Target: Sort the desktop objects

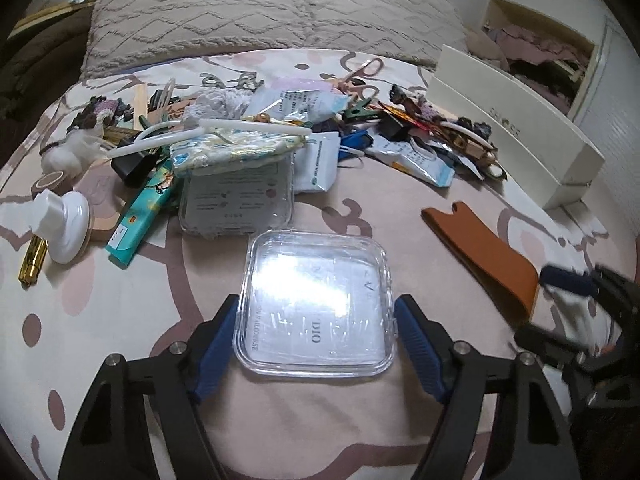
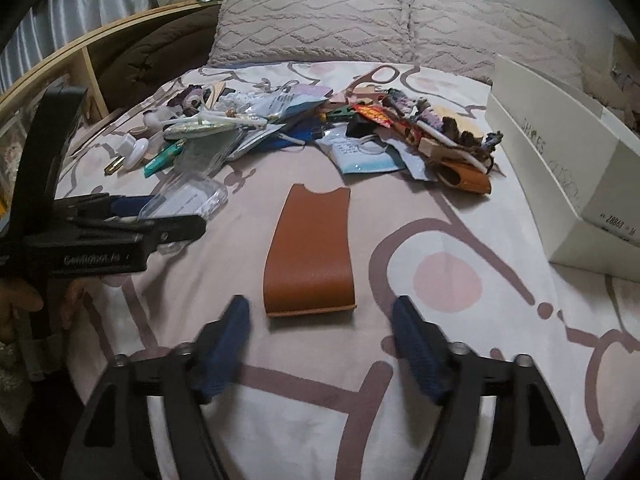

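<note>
I am looking at a clear box (image 1: 316, 304) lying flat on the bed (image 1: 360, 420) with a printed sheet inside, sitting between the blue pads of my left hand-held gripper (image 1: 316, 344), whose jaws are standing apart, almost touching its sides. My right hand-held gripper (image 2: 320, 340) is hanging with jaws wide apart and empty, the brown sleeve (image 2: 310, 256) lying just ahead of its tips. The clutter (image 1: 248, 120) is lying heaped beyond, beside a white carton (image 1: 516, 136).
</note>
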A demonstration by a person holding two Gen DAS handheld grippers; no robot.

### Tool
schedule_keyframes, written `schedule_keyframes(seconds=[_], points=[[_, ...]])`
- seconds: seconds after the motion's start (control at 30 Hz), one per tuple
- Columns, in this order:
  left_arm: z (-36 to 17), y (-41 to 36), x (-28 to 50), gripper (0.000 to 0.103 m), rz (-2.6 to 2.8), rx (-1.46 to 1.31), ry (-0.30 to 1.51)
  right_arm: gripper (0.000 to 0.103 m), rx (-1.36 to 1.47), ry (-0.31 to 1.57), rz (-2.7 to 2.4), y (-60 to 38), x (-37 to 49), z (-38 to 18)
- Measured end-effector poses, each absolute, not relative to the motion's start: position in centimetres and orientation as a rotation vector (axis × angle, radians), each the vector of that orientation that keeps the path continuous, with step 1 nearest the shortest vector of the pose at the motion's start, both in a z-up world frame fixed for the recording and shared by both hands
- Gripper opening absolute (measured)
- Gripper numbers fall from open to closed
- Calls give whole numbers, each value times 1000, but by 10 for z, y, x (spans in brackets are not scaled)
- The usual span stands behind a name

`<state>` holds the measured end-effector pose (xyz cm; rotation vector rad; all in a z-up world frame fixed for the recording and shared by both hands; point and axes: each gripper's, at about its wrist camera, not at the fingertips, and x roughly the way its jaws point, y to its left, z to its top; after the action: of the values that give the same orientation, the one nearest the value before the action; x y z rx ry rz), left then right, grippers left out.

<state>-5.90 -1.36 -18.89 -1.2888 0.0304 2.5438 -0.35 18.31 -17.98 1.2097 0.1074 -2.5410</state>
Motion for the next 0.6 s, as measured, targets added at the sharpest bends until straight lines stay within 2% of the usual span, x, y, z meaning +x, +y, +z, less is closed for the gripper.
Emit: schedule_keyframes(seconds=[0.43,0.6], points=[[-188,-10,-51,77,2495,-1262,157,75,1262,271,-2453,160,-44,-178],[-193,-8,-52,82,2513,-1263,199,75,1291,226,-2440,163,-50,-193]])
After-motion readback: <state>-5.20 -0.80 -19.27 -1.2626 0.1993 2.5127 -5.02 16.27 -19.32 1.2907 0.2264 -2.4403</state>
